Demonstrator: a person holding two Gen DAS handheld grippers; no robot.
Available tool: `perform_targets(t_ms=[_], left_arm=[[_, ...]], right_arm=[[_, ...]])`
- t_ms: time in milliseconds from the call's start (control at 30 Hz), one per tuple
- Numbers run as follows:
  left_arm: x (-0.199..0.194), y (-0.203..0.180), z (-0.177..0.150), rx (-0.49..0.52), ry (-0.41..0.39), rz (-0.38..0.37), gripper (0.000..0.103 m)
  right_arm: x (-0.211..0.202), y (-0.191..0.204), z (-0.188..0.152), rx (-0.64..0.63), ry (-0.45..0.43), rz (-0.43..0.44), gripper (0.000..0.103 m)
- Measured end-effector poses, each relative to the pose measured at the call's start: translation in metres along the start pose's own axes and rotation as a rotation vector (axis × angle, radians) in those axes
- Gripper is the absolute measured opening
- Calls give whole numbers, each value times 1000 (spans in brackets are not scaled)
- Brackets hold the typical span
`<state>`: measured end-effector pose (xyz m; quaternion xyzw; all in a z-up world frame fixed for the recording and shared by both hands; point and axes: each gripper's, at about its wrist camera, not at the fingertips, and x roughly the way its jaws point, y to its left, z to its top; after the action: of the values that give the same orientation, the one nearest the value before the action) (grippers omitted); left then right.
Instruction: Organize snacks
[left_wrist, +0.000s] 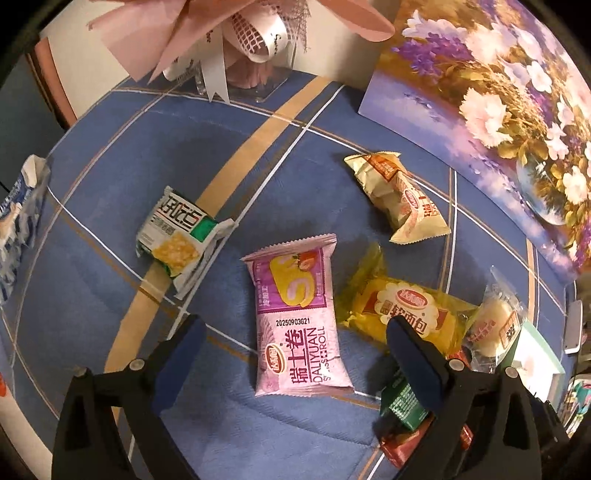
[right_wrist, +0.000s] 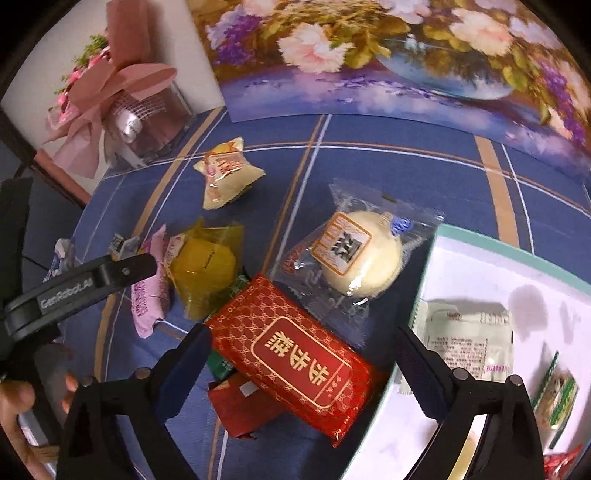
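R claw (right_wrist: 299, 369) was wide open, nothing gripped, straddling the red pack (right_wrist: 295, 354) at lower centre of its view. L claw (left_wrist: 295, 358) also wide, empty, over the pink swiss roll (left_wrist: 299, 317) at frame centre. White tray (right_wrist: 480, 266) sat at right w/ a few snacks already in; the rest were loose on the blue surface (right_wrist: 388, 147). Looked like pick-approach step. Next prob: drop, close on the packs, carry to tray.
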<state>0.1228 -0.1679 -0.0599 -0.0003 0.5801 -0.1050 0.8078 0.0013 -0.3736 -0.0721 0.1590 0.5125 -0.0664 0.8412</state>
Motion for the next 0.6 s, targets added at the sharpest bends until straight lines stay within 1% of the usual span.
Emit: perform_targets(t_ms=[67, 133, 167, 267, 433, 467, 500, 567, 600], left_arm=[[3, 2, 1, -3, 2, -2, 93], [5, 3, 1, -6, 8, -5, 91], [7, 3, 1, -8, 11, -11, 90], [12, 3, 1, -15, 26, -29, 83], [22, 7, 1, -44, 50, -71, 82], [24, 8, 1, -50, 54, -80, 76], [25, 8, 1, -55, 61, -88, 65], [30, 9, 0, -61, 86, -102, 57], [32, 9, 0, -65, 94, -103, 56]], right_arm=[[1, 3, 1, -15, -3, 10, 97], [2, 6, 2, -27, 1, 22, 91], [4, 8, 2, -34, 3, 27, 90], [8, 11, 1, -52, 13, 33, 89], [17, 11, 1, -66, 23, 44, 89], [18, 10, 1, -66, 23, 49, 89], [20, 9, 1, -63, 24, 57, 89], [22, 7, 1, -62, 26, 60, 89], [22, 6, 1, -62, 28, 64, 88]])
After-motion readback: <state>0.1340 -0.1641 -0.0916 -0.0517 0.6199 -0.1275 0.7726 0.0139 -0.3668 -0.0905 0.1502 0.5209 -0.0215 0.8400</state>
